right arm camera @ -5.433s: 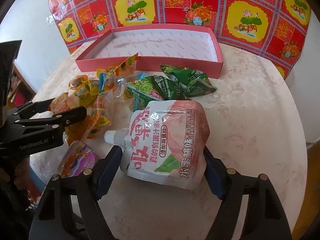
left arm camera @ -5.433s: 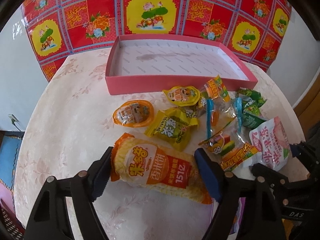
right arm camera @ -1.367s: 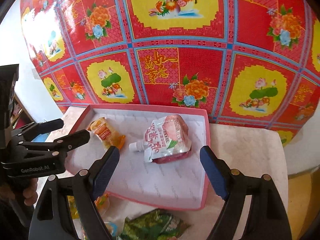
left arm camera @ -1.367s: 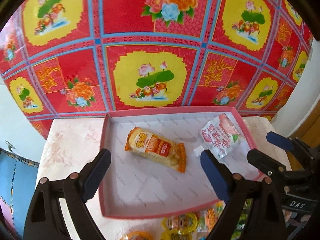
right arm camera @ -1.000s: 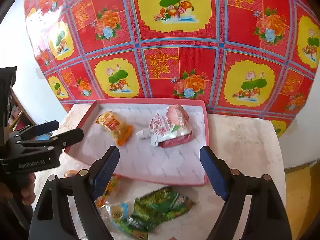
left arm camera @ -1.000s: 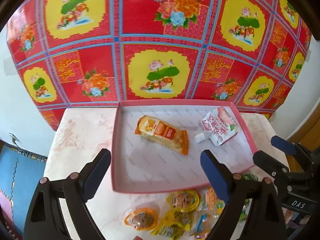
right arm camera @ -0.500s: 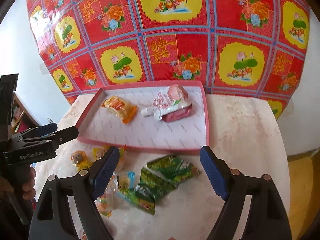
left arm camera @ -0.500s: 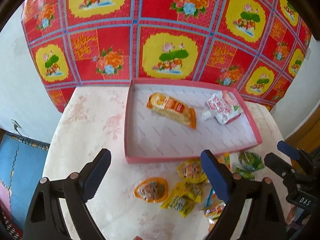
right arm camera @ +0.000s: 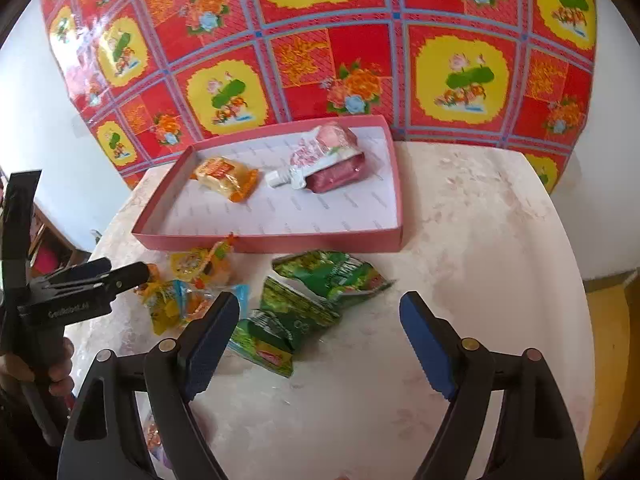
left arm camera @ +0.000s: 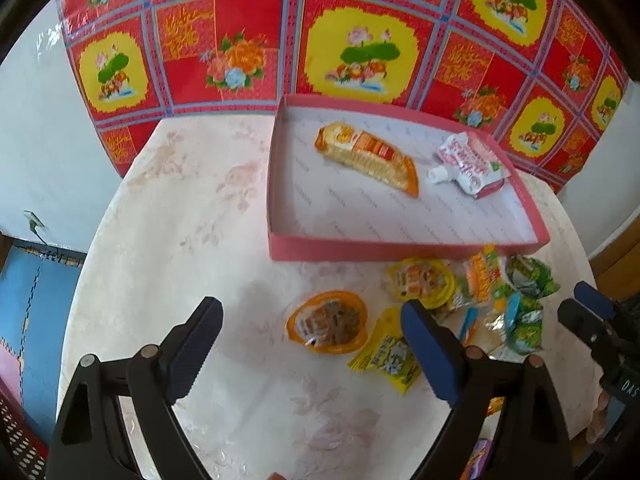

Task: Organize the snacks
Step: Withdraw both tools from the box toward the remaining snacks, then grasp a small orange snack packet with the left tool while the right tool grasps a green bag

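Note:
A pink tray (left arm camera: 400,250) (right arm camera: 280,242) at the back of the table holds an orange rice-cracker pack (left arm camera: 366,156) (right arm camera: 224,176) and a pink-and-white spouted pouch (left arm camera: 470,164) (right arm camera: 324,156). In front of it lie loose snacks: an orange jelly cup (left arm camera: 328,322), a yellow jelly cup (left arm camera: 420,280), a yellow packet (left arm camera: 386,358) and green packets (right arm camera: 316,300) (left arm camera: 524,300). My left gripper (left arm camera: 312,344) hangs open above the orange cup. My right gripper (right arm camera: 320,336) stands open over the green packets, holding nothing.
The round marble-patterned table (left arm camera: 180,240) (right arm camera: 480,240) stands against a red and yellow flowered cloth (left arm camera: 360,40). Bare tabletop lies left of the tray and at the right side. A hand (right arm camera: 36,364) holds the left gripper's handle at the left edge.
Both grippers have drawn back from the tray and sunk toward the loose snacks in front of it. The cracker pack and the pouch stay in the tray. Jaws remain wide.

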Available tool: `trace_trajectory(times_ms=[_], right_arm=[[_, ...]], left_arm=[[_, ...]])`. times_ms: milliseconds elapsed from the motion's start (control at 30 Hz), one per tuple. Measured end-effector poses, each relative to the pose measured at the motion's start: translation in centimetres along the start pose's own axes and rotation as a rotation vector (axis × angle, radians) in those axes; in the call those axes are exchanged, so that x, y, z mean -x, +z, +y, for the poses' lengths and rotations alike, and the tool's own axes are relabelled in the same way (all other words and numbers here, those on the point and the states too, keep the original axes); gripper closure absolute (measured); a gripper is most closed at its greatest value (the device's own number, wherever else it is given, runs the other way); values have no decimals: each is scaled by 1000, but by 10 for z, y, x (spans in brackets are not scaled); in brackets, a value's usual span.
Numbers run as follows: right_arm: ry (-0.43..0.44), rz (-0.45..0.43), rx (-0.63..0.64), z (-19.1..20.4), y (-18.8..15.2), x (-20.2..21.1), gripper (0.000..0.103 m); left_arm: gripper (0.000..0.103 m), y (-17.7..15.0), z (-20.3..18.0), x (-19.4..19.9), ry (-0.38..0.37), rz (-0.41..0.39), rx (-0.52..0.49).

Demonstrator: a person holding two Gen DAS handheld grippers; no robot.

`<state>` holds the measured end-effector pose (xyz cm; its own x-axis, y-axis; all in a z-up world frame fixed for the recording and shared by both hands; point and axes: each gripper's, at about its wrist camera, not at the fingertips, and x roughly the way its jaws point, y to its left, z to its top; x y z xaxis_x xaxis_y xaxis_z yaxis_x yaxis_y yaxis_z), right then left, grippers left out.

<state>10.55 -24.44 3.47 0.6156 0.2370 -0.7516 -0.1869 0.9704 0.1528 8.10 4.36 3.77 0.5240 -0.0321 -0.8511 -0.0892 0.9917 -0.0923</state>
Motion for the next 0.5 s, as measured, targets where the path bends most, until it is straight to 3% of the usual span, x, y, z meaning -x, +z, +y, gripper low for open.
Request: trace_trajectory(times_ms=[267, 500], right_arm=[[1, 11, -14, -4, -3, -5, 19], [5, 20, -31, -9, -6, -9, 19]], left_arm=[[18, -7, -1, -3, 7, -4, -21], [47, -12, -3, -12, -8, 20, -30]])
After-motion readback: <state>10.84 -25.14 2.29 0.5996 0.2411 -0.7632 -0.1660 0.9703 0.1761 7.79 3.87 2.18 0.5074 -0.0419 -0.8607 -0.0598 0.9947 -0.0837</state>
